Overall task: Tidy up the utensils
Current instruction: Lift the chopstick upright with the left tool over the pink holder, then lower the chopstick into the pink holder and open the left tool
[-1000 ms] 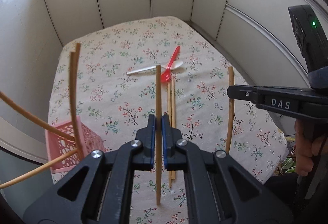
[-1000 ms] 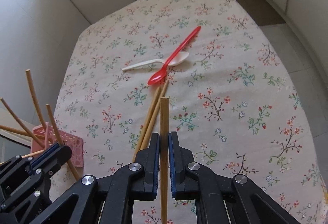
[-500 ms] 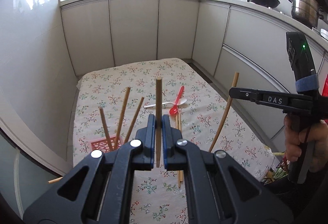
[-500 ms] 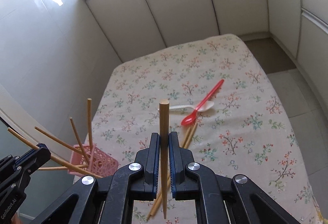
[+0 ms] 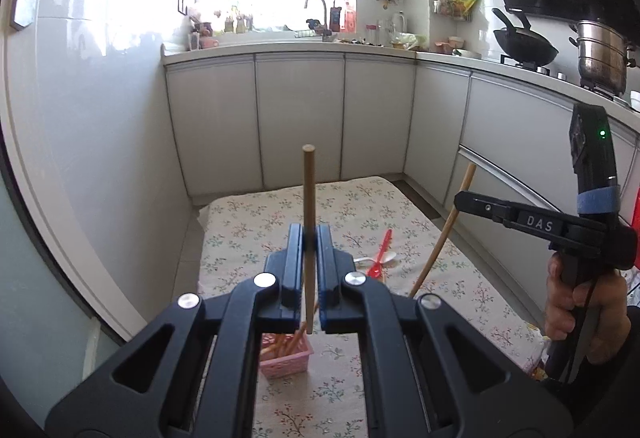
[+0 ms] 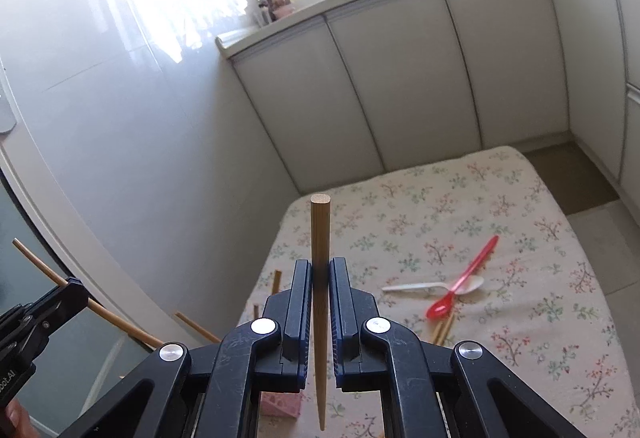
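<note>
My left gripper (image 5: 309, 234) is shut on a wooden chopstick (image 5: 308, 185) that stands upright, high above the floral tablecloth (image 5: 256, 222). Under it sits the pink basket (image 5: 286, 358) with several chopsticks in it. My right gripper (image 6: 320, 266) is shut on a second chopstick (image 6: 320, 226), also upright; the left wrist view shows this gripper (image 5: 460, 199) at the right with its stick slanting down. A red spoon (image 6: 464, 278) lies across a white spoon (image 6: 416, 286). Two loose chopsticks (image 6: 442, 330) lie beside them.
Grey cabinet doors (image 5: 300, 117) close in the low table at the back and right, and a pale wall (image 6: 120, 157) stands at the left. A person's hand (image 5: 576, 314) holds the right gripper's handle. A wok and a pot (image 5: 600, 53) sit on the counter.
Both grippers have risen with their chopsticks and tipped upward, so the table now looks farther off and the counter and window have come into view. Both grips are unchanged.
</note>
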